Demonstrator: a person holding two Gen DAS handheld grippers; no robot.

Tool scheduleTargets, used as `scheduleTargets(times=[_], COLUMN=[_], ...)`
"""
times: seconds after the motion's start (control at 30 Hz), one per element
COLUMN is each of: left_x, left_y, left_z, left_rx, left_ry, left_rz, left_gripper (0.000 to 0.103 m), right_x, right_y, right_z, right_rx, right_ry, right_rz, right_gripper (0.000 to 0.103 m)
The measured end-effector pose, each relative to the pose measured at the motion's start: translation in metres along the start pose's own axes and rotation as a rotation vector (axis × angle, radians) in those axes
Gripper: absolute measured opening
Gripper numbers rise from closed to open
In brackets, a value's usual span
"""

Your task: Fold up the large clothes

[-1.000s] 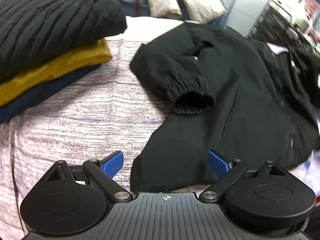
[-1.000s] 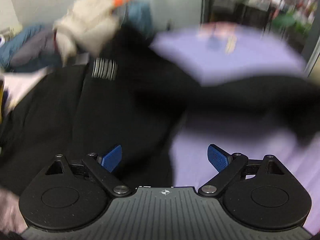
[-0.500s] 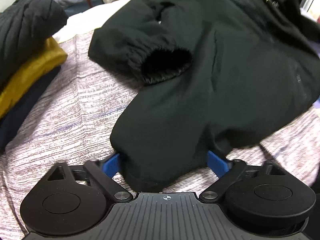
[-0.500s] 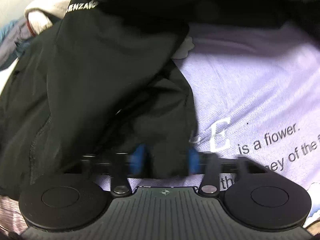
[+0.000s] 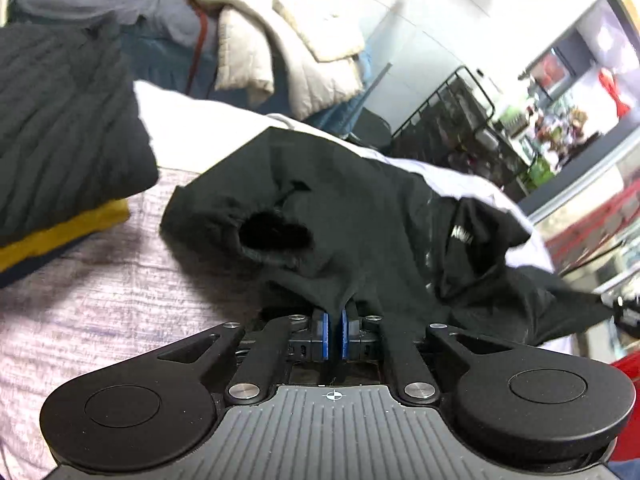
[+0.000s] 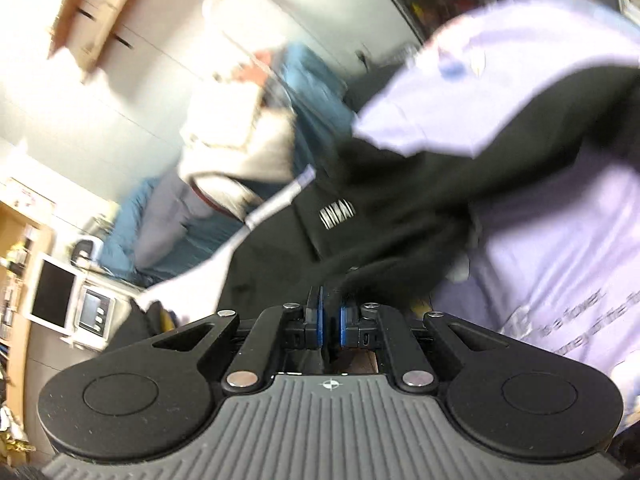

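A large black jacket (image 5: 360, 208) lies bunched on the bed, one elastic cuff (image 5: 276, 236) gaping toward me. My left gripper (image 5: 334, 320) is closing, its blue pads pinching the jacket's near hem, which rises off the cover. In the blurred right wrist view the same black jacket (image 6: 400, 216), with a white striped logo (image 6: 338, 214), hangs lifted. My right gripper (image 6: 330, 312) is also closing, with a fold of the black cloth nipped between its pads.
A stack of folded clothes (image 5: 60, 120), black over yellow over navy, sits at the left on the mottled bed cover (image 5: 100, 300). Unfolded garments (image 5: 280, 40) are heaped behind. A lilac printed cloth (image 6: 560, 240) lies under the jacket. A wire rack (image 5: 460, 120) stands beyond the bed.
Both grippers went from wide open to closed on the jacket's lower edge. Both have risen, pulling the cloth up, and the right view has tilted.
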State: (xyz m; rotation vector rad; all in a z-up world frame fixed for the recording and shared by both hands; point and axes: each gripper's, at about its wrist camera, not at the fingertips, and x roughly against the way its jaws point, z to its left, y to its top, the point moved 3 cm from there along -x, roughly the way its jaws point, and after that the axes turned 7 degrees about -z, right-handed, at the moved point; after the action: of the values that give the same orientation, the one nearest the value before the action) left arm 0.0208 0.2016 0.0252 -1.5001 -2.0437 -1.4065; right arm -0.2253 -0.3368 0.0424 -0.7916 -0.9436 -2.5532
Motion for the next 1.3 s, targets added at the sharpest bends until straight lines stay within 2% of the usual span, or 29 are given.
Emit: scheduleTargets(times=[0.07,0.17,0.23,0.33,0.4,0.47,0.5,0.57,0.6,0.67,0.73,0.77,0.8,0.83,0.93,1.03,1.2,1.3], left_x=[0.000,-0.013,-0.023,-0.036,-0.042,-0.046,-0.048,-0.053,-0.053,-0.050,-0.043,-0.038,-0.034,-0.029,-0.015,-0.001,0.007,-0.004], left_y=[-0.009,-0.044,-0.075,-0.113,-0.128,-0.135,-0.135,-0.134,-0.132,-0.131,-0.125,-0.122,-0.118,-0.112,-0.084,-0.044,0.025,0.060], left_z=[0.016,0.046,0.060,0.080,0.086,0.089,0.091,0.090,0.087,0.074,0.067,0.067,0.068,0.066,0.068,0.055,0.010,-0.012], left_rx=[0.049,0.149,0.160,0.156,0.120,0.080,0.081,0.054,0.015,-0.090,-0.158,-0.168,-0.166,-0.159,-0.134,-0.159,-0.360,-0.464], left_ry=[0.015,0.039,0.072,0.127,0.149,0.175,0.184,0.224,0.247,0.283,0.300,0.308,0.317,0.325,0.339,0.328,0.324,0.308], left_rz=[0.052,0.185,0.250,0.355,0.375,0.388,0.393,0.406,0.404,0.380,0.353,0.342,0.329,0.313,0.237,0.136,-0.032,-0.112], left_gripper=[0.043,0.041,0.039,0.037,0.036,0.036,0.042,0.077,0.101,0.103,0.103,0.103,0.103,0.103,0.103,0.103,0.103,0.103], right_x=[0.030,0.055,0.057,0.039,0.022,0.000,-0.007,-0.023,-0.029,-0.039,-0.043,-0.044,-0.044,-0.040,-0.034,-0.026,-0.020,-0.025], right_y=[0.006,0.001,-0.016,-0.053,-0.087,-0.122,-0.138,-0.157,-0.164,-0.170,-0.167,-0.167,-0.164,-0.159,-0.142,-0.113,-0.045,-0.001], right_z=[-0.003,-0.024,-0.045,-0.077,-0.099,-0.111,-0.117,-0.123,-0.127,-0.126,-0.118,-0.111,-0.106,-0.100,-0.089,-0.075,-0.031,0.001], right_rx=[0.000,0.008,-0.033,-0.007,-0.059,-0.041,0.008,0.068,0.066,0.101,0.155,0.191,0.232,0.277,0.359,0.403,0.565,0.613], right_ry=[-0.030,-0.122,-0.147,-0.263,-0.334,-0.378,-0.415,-0.483,-0.510,-0.542,-0.542,-0.542,-0.544,-0.550,-0.551,-0.557,-0.530,-0.466], right_rz=[-0.022,-0.005,0.073,0.190,0.280,0.355,0.379,0.438,0.453,0.467,0.465,0.460,0.457,0.453,0.438,0.408,0.295,0.220], right_gripper=[0.009,0.009,0.009,0.009,0.010,0.010,0.010,0.013,0.017,0.024,0.045,0.052,0.064,0.068,0.069,0.074,0.081,0.085])
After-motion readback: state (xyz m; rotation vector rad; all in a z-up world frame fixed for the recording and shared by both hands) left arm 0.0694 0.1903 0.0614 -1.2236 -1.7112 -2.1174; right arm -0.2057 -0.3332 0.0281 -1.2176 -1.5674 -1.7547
